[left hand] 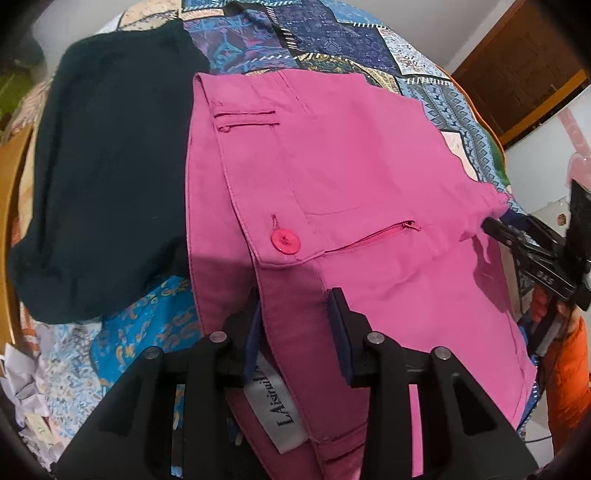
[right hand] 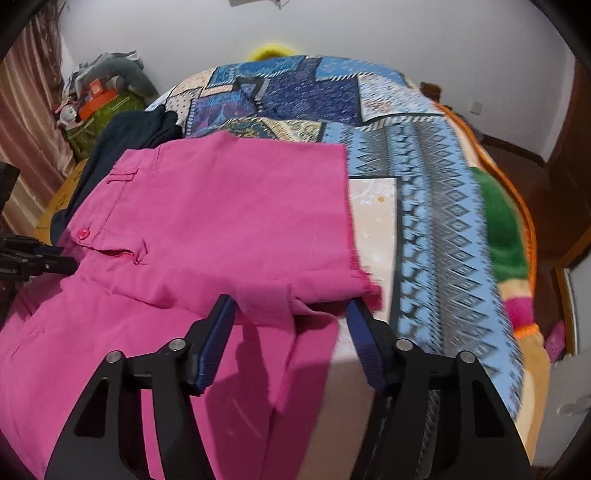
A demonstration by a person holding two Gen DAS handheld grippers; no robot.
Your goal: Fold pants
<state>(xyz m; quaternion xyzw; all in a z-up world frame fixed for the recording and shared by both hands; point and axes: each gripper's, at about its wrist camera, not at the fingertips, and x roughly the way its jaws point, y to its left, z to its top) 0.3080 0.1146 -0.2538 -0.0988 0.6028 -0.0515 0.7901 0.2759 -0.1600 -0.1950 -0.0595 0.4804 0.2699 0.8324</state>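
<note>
One pink pair of pants, one dark garment, one patterned bedspread, two grippers

White wall, patchwork bedspread over bed — pink curtain left.
</note>
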